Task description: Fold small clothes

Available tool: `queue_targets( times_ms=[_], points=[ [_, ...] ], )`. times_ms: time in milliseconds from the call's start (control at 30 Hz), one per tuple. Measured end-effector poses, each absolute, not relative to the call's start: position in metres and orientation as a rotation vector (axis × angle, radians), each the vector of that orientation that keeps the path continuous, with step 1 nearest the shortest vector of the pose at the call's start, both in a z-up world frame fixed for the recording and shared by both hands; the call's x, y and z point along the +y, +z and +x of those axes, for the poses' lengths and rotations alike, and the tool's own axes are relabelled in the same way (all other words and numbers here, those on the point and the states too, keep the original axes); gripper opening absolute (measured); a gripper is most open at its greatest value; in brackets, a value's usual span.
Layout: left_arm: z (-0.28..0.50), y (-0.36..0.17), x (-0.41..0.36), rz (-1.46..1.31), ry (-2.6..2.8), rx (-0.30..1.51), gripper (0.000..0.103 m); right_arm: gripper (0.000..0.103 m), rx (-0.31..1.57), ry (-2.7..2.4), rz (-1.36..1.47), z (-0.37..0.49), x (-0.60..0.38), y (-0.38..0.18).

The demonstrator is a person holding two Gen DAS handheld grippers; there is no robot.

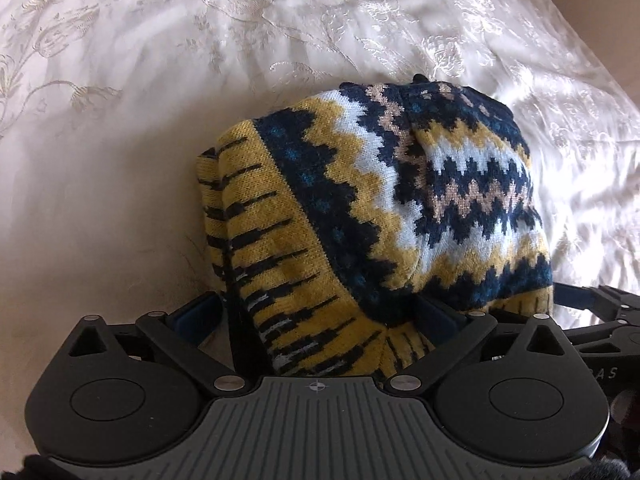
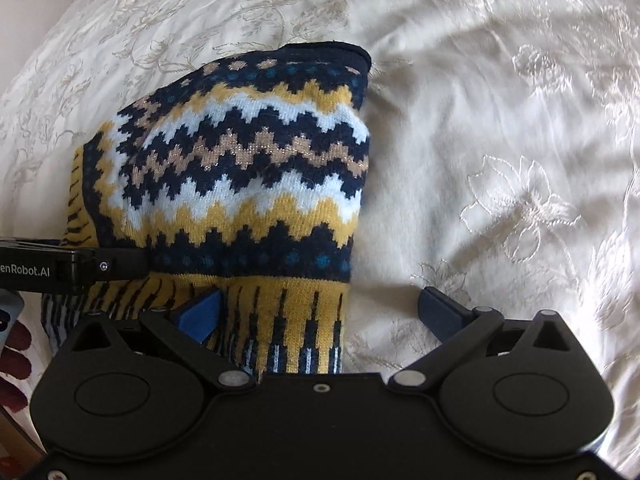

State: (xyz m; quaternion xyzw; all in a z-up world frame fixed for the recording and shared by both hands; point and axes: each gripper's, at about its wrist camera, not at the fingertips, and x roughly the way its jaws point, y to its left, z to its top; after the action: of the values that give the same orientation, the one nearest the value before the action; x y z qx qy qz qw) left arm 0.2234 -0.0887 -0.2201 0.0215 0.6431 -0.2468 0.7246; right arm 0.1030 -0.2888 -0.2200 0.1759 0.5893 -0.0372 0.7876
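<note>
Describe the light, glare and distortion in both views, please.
Left wrist view: sunlight glares on the bedspread at upper right; the fisheye bends the edges. Right wrist view: softer light, a sheen at right; the sweater is sharp, and the corners go dark.

A folded navy, yellow and white zigzag knit garment (image 1: 384, 208) fills the space ahead of the left gripper (image 1: 320, 312), lying between its spread fingers. The cream embroidered bedspread (image 2: 500, 160) lies bare right of the knit, giving the right gripper (image 2: 320, 308) passage there.
</note>
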Motion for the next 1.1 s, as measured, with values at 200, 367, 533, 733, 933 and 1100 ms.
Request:
queue_targets(
  times_ms=[200, 367, 533, 733, 933, 1100],
  points=[
    [0.225, -0.222, -0.087, 0.038, -0.560, 1.429, 0.103, 0.103, 1.275, -0.084, 0.384, 0.101, -0.288, -0.218],
    [0.225, -0.222, -0.086, 0.028, -0.559, 1.429, 0.103, 0.103, 1.275, -0.084, 0.391, 0.103, -0.289, -0.219],
    [0.225, -0.221, -0.081, 0.004, -0.572, 1.429, 0.103, 0.103, 1.268, -0.080, 0.399, 0.102, -0.289, -0.216],
    [0.215, -0.193, -0.070, -0.011, -0.555, 1.373, 0.101, 0.103, 1.199, -0.117, 0.394, 0.091, -0.289, -0.193],
    [0.186, -0.111, -0.057, -0.029, -0.527, 1.162, 0.101, 0.103, 1.010, -0.127, 0.358, 0.065, -0.287, -0.136],
    [0.165, -0.060, -0.059, -0.027, -0.351, 1.062, 0.092, 0.103, 0.931, -0.132, 0.326, 0.048, -0.289, -0.100]
  ],
)
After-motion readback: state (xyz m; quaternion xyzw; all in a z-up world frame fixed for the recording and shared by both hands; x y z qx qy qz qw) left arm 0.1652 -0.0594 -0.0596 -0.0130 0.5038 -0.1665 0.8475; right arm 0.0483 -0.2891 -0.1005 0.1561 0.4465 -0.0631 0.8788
